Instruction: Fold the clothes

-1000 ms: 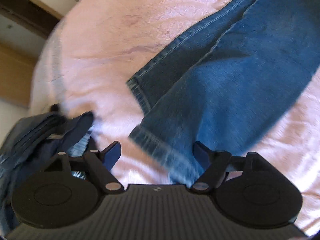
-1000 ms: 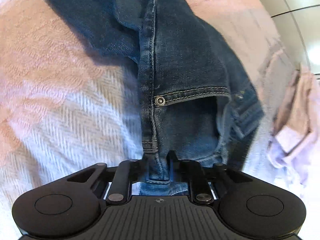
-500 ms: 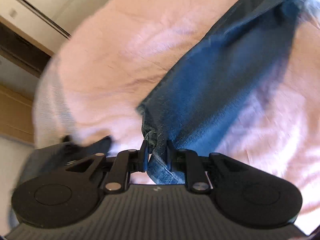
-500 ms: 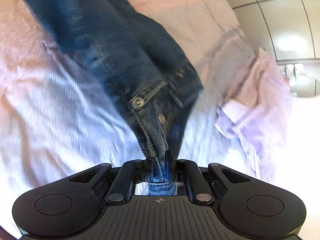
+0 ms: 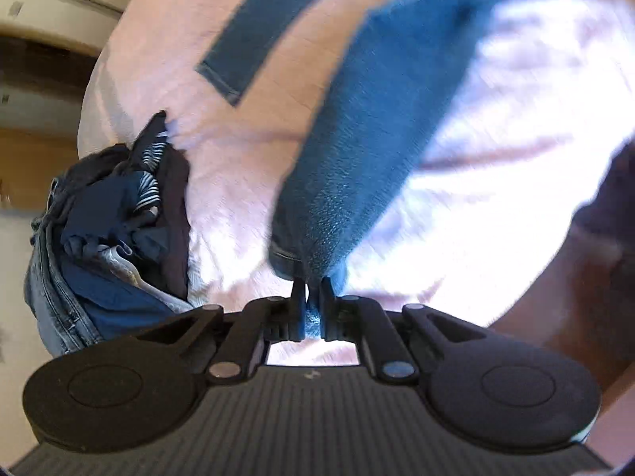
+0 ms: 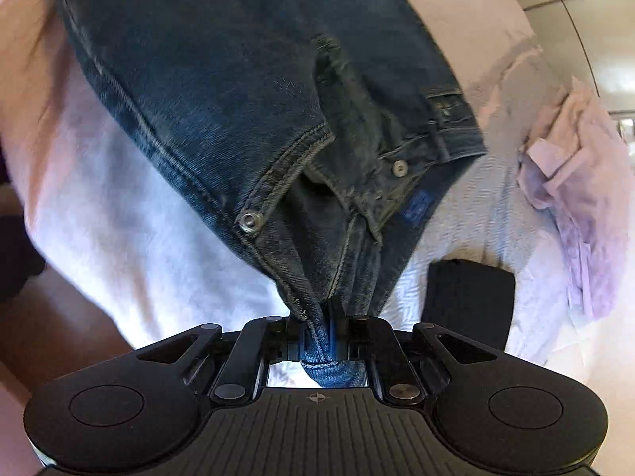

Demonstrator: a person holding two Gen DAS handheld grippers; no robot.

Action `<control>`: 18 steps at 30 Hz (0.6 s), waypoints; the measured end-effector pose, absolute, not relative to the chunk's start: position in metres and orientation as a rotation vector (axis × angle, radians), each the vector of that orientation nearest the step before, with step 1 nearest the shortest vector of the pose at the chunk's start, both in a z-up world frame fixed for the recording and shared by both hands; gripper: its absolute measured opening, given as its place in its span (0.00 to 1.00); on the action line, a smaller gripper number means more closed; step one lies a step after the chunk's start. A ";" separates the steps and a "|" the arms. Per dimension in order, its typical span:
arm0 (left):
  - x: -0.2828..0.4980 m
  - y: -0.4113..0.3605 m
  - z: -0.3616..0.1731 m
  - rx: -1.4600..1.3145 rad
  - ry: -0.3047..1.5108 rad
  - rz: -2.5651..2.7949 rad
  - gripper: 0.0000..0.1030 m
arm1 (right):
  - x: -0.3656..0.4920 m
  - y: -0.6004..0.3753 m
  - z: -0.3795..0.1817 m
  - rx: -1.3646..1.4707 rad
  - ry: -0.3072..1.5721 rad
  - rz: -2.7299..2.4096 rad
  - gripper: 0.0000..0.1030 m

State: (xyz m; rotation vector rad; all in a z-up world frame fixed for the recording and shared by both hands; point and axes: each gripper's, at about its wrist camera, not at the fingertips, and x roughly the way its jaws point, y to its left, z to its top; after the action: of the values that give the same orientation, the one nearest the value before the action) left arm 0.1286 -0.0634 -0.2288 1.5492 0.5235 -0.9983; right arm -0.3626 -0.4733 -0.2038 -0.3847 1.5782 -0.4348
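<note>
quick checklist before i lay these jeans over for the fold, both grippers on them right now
1. Left gripper pinches the hem of the jeans: ok.
2. Right gripper pinches the waistband: ok.
3. Second leg hem lying flat on the bedspread: ok.
4. Pile of dark clothes apart from the jeans: ok.
5. Black object apart from the waist: cannot tell.
6. Legs aligned: not ok.

Blue denim jeans (image 6: 222, 91) with a dull metal rivet (image 6: 251, 221), soft woven pink bedspread (image 5: 246, 182) (faint herringbone weave), matt black plastic gripper body (image 6: 317, 424) with ribbed top, crumpled lilac cloth (image 6: 575, 206)
</note>
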 end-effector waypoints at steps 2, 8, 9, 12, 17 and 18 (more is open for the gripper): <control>0.122 -0.050 -0.233 1.572 0.515 -0.989 0.07 | -0.366 -0.478 -0.206 -0.390 1.570 -0.432 0.08; 0.113 -0.010 -0.246 1.761 0.450 -0.881 0.15 | -0.364 -0.482 -0.211 -0.455 1.592 -0.374 0.15; 0.116 -0.003 -0.243 1.750 0.469 -0.857 0.15 | -0.364 -0.482 -0.211 -0.446 1.602 -0.375 0.18; 0.127 -0.001 -0.229 1.642 0.526 -0.845 0.25 | -0.360 -0.483 -0.214 -0.420 1.642 -0.365 0.45; 0.122 -0.038 -0.218 1.543 0.446 -1.009 0.51 | -0.347 -0.473 -0.217 -0.394 1.666 -0.317 0.60; 0.124 -0.048 -0.220 1.537 0.431 -1.044 0.52 | -0.340 -0.469 -0.217 -0.386 1.659 -0.307 0.60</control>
State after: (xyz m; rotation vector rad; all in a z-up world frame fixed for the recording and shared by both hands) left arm 0.1236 -0.0482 -0.2203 1.5373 0.4307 -1.0443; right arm -0.3402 -0.4687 -0.2166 -0.3862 1.6594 -0.3070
